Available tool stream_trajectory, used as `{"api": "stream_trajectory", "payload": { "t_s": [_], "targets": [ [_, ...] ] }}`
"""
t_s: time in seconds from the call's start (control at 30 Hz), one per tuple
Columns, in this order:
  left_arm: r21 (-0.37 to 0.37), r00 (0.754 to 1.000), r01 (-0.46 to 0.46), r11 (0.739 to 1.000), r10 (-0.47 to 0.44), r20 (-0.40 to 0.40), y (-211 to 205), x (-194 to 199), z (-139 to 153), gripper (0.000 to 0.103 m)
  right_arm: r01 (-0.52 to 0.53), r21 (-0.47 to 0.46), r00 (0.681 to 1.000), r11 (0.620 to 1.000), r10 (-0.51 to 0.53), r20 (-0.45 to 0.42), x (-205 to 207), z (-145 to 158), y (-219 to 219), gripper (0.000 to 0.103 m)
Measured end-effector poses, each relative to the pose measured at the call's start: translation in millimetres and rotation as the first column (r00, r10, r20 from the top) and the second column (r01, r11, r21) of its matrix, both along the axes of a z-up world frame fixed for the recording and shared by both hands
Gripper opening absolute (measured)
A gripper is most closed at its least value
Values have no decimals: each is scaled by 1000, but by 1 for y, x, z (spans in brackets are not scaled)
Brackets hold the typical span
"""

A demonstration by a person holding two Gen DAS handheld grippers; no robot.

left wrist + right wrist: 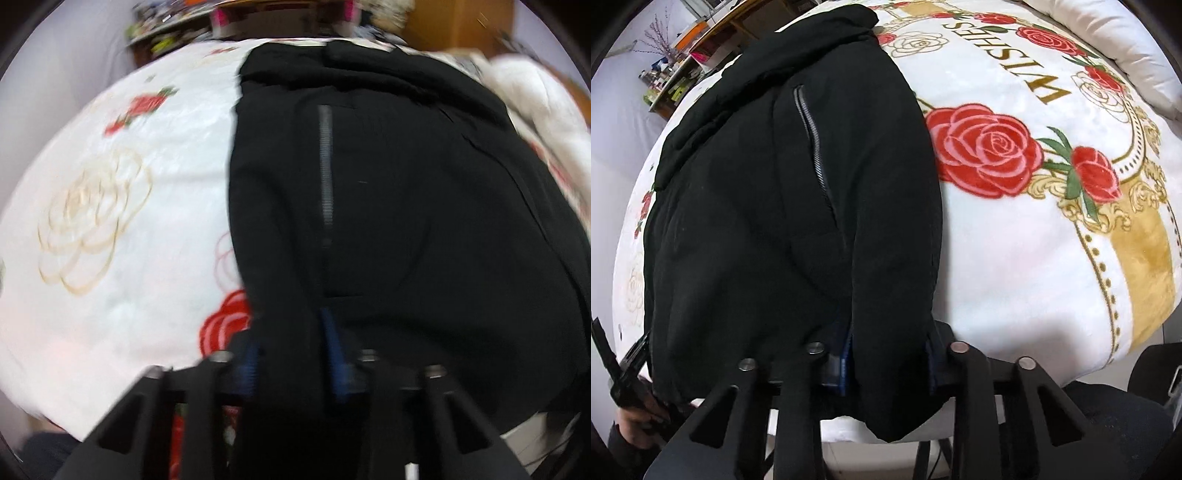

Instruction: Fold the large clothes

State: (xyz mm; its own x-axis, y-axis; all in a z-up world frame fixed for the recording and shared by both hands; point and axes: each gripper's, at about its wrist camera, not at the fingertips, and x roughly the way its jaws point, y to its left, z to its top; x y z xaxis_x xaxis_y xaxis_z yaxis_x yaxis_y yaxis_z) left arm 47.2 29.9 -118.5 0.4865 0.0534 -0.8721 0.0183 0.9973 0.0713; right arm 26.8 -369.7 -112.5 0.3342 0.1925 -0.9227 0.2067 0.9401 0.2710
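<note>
A large black jacket (388, 192) with a zipped pocket lies on a white bed blanket with red roses (122, 206). My left gripper (291, 350) is shut on the jacket's near hem, with black cloth bunched between its blue pads. In the right wrist view the same jacket (757, 206) lies folded lengthwise on the blanket (1015, 258). My right gripper (890, 362) is shut on the near hem too, and cloth hangs down over its jaws. The left gripper (624, 373) and the hand that holds it show at the lower left of this view.
A white pillow (1115, 40) lies at the bed's far right. Cluttered shelves and a desk (683, 62) stand beyond the bed's far end. A brown wooden cabinet (458, 22) is behind the bed. The bed's near edge (849, 432) is just below the grippers.
</note>
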Motion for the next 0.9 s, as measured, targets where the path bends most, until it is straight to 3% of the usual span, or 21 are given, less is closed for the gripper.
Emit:
{"api": "stream_trajectory", "payload": {
  "t_s": [0.07, 0.17, 0.4, 0.57, 0.7, 0.9],
  "targets": [
    [-10, 1000, -20, 1000, 20, 0, 0, 0, 9, 15, 0, 13, 1000, 1000, 0, 13, -3, 8, 1, 24],
    [-118, 996, -75, 990, 79, 32, 20, -6, 30, 14, 6, 36, 998, 999, -8, 59, -9, 25, -9, 23],
    [-113, 989, -68, 991, 82, 123, 37, -19, 69, 13, -10, 63, 987, 998, 0, 161, -27, 58, -24, 20],
    [-172, 977, -96, 980, 126, 174, 49, -27, 91, 13, -12, 96, 974, 995, -10, 225, -40, 77, -32, 20],
    [-240, 971, -113, 964, 158, 179, 64, -22, 95, 13, 0, 141, 973, 990, -33, 228, -31, 72, -34, 20],
    [-276, 957, -101, 956, 169, 235, 67, -10, 118, 13, 11, 169, 958, 985, -58, 279, -19, 94, -35, 20]
  ]
}}
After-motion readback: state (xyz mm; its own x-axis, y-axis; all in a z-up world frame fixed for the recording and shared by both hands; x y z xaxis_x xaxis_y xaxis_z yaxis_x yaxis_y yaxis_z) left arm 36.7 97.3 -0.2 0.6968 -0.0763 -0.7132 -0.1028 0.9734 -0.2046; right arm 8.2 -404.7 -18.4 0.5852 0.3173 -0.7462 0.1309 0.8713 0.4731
